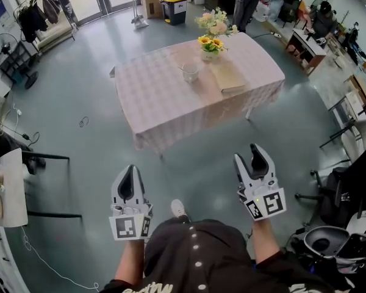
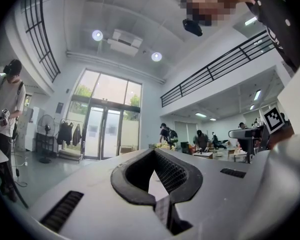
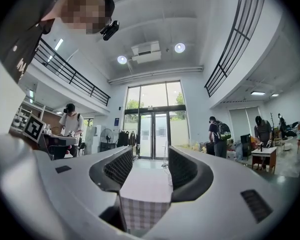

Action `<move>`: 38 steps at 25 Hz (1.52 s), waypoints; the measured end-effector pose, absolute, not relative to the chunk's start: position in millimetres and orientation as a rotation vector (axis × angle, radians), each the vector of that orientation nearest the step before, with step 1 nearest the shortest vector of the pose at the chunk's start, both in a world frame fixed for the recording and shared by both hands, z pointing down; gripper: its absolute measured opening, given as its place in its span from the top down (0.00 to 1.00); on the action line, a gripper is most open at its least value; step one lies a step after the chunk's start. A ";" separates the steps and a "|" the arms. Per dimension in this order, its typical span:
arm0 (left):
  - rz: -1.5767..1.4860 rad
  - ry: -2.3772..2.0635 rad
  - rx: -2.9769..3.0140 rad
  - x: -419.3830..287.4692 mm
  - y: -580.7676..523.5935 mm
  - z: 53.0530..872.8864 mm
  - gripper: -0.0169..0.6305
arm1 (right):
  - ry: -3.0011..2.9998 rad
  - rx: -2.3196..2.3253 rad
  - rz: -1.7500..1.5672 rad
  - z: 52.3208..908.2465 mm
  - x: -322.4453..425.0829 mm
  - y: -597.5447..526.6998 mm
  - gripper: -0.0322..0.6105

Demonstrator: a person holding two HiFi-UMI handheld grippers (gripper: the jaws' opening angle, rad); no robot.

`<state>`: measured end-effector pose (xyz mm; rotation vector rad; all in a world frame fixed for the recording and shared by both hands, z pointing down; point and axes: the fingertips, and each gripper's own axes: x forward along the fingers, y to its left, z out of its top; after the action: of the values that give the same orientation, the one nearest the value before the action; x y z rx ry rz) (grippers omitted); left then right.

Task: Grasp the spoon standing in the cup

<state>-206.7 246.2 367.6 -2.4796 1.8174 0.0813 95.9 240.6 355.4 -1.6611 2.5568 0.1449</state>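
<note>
A clear cup point(image 1: 190, 73) stands near the middle of the table point(image 1: 158, 102), which is covered in a pale checked cloth. A thin spoon point(image 1: 185, 68) stands in the cup and leans left. Both grippers hang over the floor, well short of the table's near edge. My left gripper point(image 1: 131, 170) point(image 2: 153, 154) has its tips together and holds nothing. My right gripper point(image 1: 256, 148) point(image 3: 150, 151) is open, and the right gripper view shows the table point(image 3: 145, 184) between its jaws. The cup is too small to make out in the gripper views.
A vase of yellow flowers point(image 1: 210, 47) and a flat tan book point(image 1: 229, 77) sit beside the cup. Grey floor lies between me and the table. Office chairs point(image 1: 341, 188) crowd the right, a white table point(image 1: 9, 188) and a fan point(image 1: 3, 50) the left. People stand at the back.
</note>
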 end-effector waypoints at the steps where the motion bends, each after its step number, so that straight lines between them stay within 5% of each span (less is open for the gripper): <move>1: 0.084 1.808 -2.486 -210.6 237.3 367.4 0.95 | 2.551 -1.668 0.145 355.2 92.0 232.9 0.63; 18: 0.005 1.781 -2.544 -229.2 135.9 395.3 0.95 | 2.505 -1.750 0.062 384.5 80.0 142.1 0.65; 38: -0.010 1.815 -2.492 -129.9 -48.7 374.3 0.95 | 2.577 -1.666 0.091 369.6 164.6 -56.1 0.65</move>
<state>-129.9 -48.7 374.3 -2.4921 1.8153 -0.0100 164.6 -56.1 369.6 -1.6657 2.5774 0.0913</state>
